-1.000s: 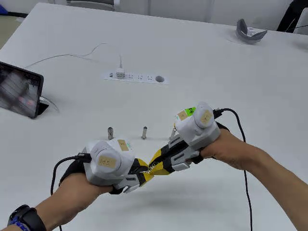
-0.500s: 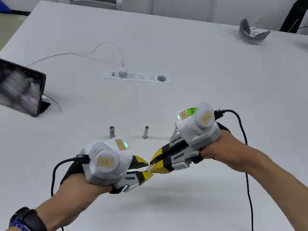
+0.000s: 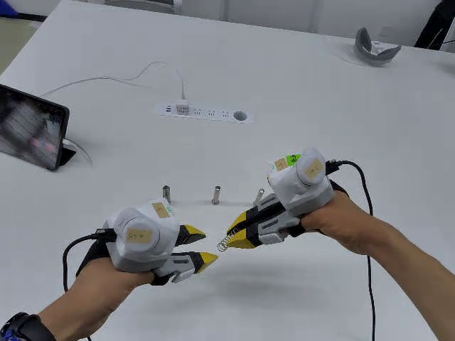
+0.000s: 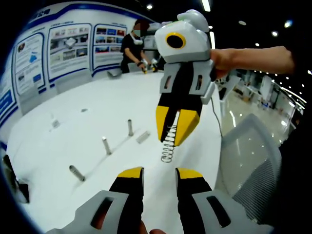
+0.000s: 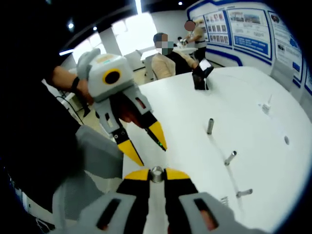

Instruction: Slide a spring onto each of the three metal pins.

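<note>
Head view: pinches spring [image 3: 223,244] by one end in right hand-held gripper [image 3: 236,239], low over bench [image 3: 341,106], near three pins [image 3: 216,195]; holds left hand-held gripper [image 3: 199,246] agape, empty. Left gripper view: looks light, bendy, apt to flick away; best gripped near one end, mouth free. Right gripper view: sights along spring, aimed toward left hand-held gripper.

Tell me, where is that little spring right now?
In the head view the spring sticks out of the tip of the right gripper, which is shut on it. It sits between the open left gripper and the row of metal pins.
</note>
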### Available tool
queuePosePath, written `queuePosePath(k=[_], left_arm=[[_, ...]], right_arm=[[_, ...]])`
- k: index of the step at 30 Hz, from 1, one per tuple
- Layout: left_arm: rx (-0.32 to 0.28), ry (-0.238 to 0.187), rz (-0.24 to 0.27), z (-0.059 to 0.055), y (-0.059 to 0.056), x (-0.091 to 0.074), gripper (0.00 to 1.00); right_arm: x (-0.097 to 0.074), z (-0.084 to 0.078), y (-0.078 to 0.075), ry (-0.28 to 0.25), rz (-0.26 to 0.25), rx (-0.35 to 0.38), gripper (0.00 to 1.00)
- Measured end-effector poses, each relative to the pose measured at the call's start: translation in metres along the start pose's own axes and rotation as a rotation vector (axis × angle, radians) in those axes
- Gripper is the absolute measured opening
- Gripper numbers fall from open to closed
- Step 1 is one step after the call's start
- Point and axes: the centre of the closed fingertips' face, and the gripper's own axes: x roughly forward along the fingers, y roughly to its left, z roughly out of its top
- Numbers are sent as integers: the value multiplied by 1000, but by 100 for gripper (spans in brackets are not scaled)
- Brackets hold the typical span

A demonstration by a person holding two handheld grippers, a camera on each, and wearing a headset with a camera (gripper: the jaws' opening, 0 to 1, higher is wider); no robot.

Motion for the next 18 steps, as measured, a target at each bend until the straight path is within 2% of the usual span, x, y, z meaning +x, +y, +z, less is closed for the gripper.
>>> queuePosePath(k=[9,18], left_arm=[[-23,-3,35,-5,10,-7,32],[-57,-10,73,-11,23,-15,35]], right_arm=[[-5,-6,-8,4,-36,23,12],[-9,-10,-17,4,-61,43,12]])
